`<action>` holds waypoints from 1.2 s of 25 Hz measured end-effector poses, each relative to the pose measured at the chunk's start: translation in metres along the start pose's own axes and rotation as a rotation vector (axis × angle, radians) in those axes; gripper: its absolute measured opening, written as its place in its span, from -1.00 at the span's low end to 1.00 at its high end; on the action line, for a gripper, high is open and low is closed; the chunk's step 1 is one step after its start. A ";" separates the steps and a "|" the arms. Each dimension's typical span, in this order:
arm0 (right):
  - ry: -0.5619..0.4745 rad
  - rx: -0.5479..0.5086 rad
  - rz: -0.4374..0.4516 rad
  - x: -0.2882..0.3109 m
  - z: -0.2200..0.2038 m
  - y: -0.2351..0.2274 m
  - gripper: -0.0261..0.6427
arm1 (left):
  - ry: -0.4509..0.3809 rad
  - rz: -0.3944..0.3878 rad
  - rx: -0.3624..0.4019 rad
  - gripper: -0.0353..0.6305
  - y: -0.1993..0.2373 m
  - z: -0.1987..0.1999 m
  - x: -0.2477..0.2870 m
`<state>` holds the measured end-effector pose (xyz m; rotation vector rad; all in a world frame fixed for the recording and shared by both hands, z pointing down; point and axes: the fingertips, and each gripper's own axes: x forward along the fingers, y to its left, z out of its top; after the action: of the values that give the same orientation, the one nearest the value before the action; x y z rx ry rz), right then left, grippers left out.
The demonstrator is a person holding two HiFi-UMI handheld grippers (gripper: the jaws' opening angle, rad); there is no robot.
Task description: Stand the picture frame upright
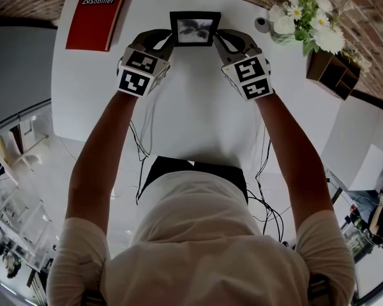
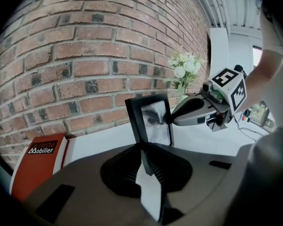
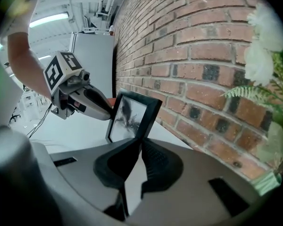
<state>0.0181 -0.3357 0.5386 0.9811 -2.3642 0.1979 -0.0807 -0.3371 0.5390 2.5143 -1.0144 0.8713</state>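
Observation:
A black picture frame (image 1: 195, 28) with a dark print stands upright near the far edge of the white table (image 1: 198, 113), facing me. My left gripper (image 1: 168, 41) is shut on its left edge, and my right gripper (image 1: 221, 41) is shut on its right edge. In the left gripper view the frame (image 2: 153, 119) rises just past the closed jaws of the left gripper (image 2: 144, 150), with the right gripper (image 2: 198, 111) touching its far side. In the right gripper view the frame (image 3: 131, 117) is pinched by the right gripper (image 3: 140, 144), and the left gripper (image 3: 82, 100) meets its other edge.
A red book (image 1: 97, 14) lies at the table's far left. White flowers (image 1: 309, 18) in a vase, a small grey roll (image 1: 262, 24) and a wooden box (image 1: 332, 74) stand at the far right. A brick wall (image 2: 85, 55) runs close behind the frame.

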 end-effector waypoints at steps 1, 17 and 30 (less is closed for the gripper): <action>0.000 -0.013 -0.004 0.001 0.000 0.000 -0.84 | -0.002 0.007 0.010 -0.79 0.001 0.001 0.000; -0.040 -0.171 -0.086 0.007 0.004 -0.004 -0.85 | -0.017 0.111 0.188 -0.79 0.006 0.002 0.005; -0.040 -0.257 -0.136 0.006 -0.004 -0.003 -0.85 | -0.034 0.170 0.265 -0.79 0.006 0.001 0.008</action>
<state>0.0188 -0.3402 0.5451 1.0212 -2.2770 -0.1752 -0.0797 -0.3462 0.5432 2.6965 -1.2094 1.0786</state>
